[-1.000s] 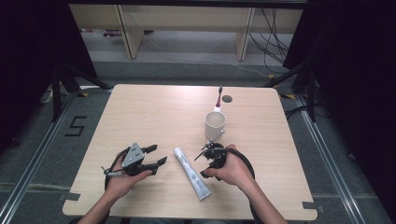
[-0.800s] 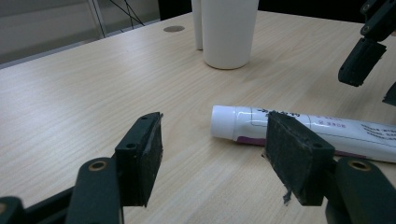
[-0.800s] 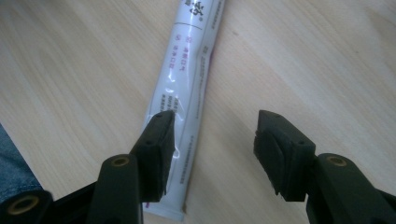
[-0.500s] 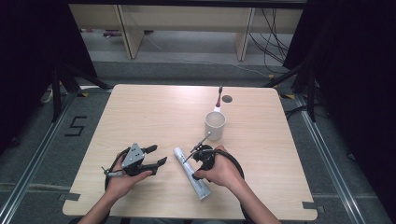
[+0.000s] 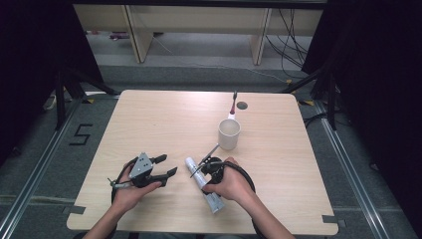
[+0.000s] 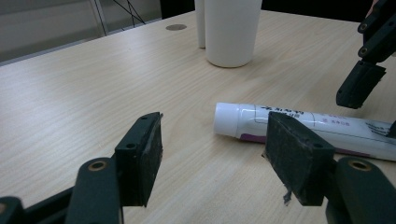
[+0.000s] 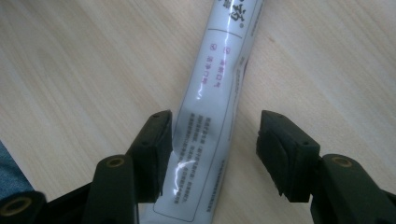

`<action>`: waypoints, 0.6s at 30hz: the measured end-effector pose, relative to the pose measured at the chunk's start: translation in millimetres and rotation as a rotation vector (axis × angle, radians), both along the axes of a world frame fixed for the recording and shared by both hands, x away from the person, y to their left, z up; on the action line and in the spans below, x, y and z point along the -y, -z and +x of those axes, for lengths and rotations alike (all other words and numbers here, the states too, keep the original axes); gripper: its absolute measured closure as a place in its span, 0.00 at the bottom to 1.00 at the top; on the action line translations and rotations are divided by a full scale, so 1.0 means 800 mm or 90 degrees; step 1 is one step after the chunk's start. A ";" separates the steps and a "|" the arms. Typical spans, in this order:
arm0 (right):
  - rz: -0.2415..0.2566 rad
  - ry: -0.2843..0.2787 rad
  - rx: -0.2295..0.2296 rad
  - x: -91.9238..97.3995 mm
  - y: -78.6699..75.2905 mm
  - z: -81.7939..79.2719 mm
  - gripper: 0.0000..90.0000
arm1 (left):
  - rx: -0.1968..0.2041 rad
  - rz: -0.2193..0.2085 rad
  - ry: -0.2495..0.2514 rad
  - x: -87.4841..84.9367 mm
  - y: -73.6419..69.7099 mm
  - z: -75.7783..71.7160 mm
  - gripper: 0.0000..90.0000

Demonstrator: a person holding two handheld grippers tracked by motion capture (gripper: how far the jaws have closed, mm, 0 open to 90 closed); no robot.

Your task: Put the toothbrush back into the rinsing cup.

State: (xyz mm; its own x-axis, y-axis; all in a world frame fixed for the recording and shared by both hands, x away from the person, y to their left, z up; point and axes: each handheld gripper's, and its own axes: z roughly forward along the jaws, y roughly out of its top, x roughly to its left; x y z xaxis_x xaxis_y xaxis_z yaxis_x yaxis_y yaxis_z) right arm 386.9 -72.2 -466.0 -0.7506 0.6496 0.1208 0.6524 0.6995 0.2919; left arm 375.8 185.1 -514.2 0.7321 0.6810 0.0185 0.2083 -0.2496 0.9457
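Right now my right gripper (image 7: 212, 154) straddles the tube (image 7: 215, 116), which lies flat on the table (image 5: 149, 124), cap toward the cup (image 5: 229, 133). Its jaws have just been opening and stand wide, with the tube running lengthwise between them and unpressed. My left gripper (image 6: 215, 158) waits wide and empty, just beside the cap end. I judge closing the right comes next.

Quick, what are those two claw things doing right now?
Left gripper: jaws open, empty.
Right gripper: jaws open, just widened, astride the white plastic tube, not gripping.
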 end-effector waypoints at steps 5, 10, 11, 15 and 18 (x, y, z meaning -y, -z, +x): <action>-0.007 -0.002 -0.005 -0.004 0.004 -0.001 0.50 | -0.002 0.002 -0.001 -0.001 0.000 0.000 0.41; -0.012 -0.006 -0.008 -0.008 0.008 -0.001 0.49 | -0.001 0.003 0.000 -0.001 0.000 0.000 0.41; -0.016 -0.007 -0.010 -0.009 0.008 -0.001 0.49 | -0.001 0.003 0.000 -0.001 0.000 0.000 0.41; -0.021 -0.006 -0.017 -0.014 0.011 -0.001 0.49 | 0.001 -0.003 0.002 -0.001 0.001 0.001 0.41; -0.035 0.010 -0.030 -0.017 0.010 0.001 0.52 | 0.001 -0.002 0.002 -0.001 0.002 0.001 0.41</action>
State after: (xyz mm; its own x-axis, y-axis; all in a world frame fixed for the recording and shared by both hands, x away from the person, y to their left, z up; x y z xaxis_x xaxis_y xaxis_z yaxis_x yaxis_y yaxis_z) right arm 387.8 -58.5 -473.9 -0.7340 0.6684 0.1201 0.6761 0.7026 0.2217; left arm 376.9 186.1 -515.5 0.7341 0.6789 0.0166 0.2066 -0.2465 0.9469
